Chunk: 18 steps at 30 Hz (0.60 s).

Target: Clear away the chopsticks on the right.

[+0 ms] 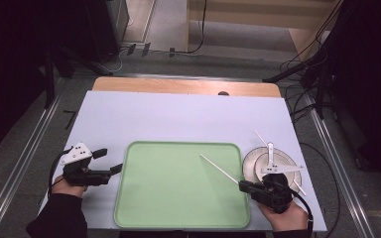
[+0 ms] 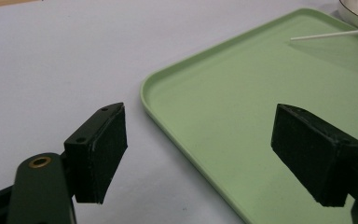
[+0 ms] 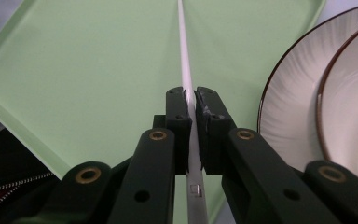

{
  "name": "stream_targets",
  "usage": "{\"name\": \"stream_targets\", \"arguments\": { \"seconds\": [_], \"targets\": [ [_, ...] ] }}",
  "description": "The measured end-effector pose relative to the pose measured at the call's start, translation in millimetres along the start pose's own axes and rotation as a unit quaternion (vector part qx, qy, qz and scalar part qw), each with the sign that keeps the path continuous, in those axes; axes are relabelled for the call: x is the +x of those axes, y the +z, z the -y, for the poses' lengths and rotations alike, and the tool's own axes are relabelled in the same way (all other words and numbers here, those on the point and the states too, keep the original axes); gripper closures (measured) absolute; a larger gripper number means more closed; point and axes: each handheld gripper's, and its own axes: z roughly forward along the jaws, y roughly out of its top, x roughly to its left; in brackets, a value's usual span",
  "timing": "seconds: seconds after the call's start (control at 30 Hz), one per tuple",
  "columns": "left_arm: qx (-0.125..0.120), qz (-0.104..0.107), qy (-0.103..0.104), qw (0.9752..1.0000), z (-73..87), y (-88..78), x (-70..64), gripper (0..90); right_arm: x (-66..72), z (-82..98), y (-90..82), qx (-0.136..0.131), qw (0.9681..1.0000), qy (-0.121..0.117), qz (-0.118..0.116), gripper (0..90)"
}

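My right gripper [image 1: 242, 186] is shut on a thin white chopstick [image 1: 219, 168] near its thick end. The stick slants up and left over the right part of a light green tray [image 1: 178, 188]. In the right gripper view the chopstick [image 3: 182, 46] runs straight out between the two pads of my right gripper [image 3: 191, 95], with the green tray [image 3: 98, 70] beneath it. My left gripper [image 1: 104, 162] rests open at the tray's left edge. Its own view shows my left gripper [image 2: 200, 135] with nothing between the jaws, the tray's corner [image 2: 242, 102] ahead and the chopstick's tip [image 2: 331, 35] far off.
A white plate with a dark rim [image 1: 250, 166] stands just right of the tray, a smaller dish on it [image 3: 349, 107]. A second white stick [image 1: 260, 137] lies across that plate. The white tabletop [image 1: 178, 116] stretches behind the tray, with a wooden strip [image 1: 178, 87] at its far edge.
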Motion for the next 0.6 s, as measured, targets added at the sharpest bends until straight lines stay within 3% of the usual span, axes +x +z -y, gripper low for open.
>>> {"name": "stream_targets", "arguments": {
  "seconds": [0.37, 0.5, 0.6],
  "targets": [
    [0.000, -0.002, 0.001, 1.0000, -0.2, -0.4, -0.5, 18.4, 7.7, 4.5, 25.5, 0.014, 0.9998, -0.003, -0.010, 85.0],
    [0.000, -0.001, 0.002, 1.0000, -0.3, -0.3, -0.6, 18.3, 10.8, 8.0, 31.7, 0.006, 0.9996, -0.028, -0.004, 84.9],
    [0.000, 0.001, 0.003, 1.0000, -0.3, -0.1, -0.8, 18.3, 10.6, 9.1, 37.1, 0.011, 0.9996, -0.026, -0.006, 84.7]
  ]
}}
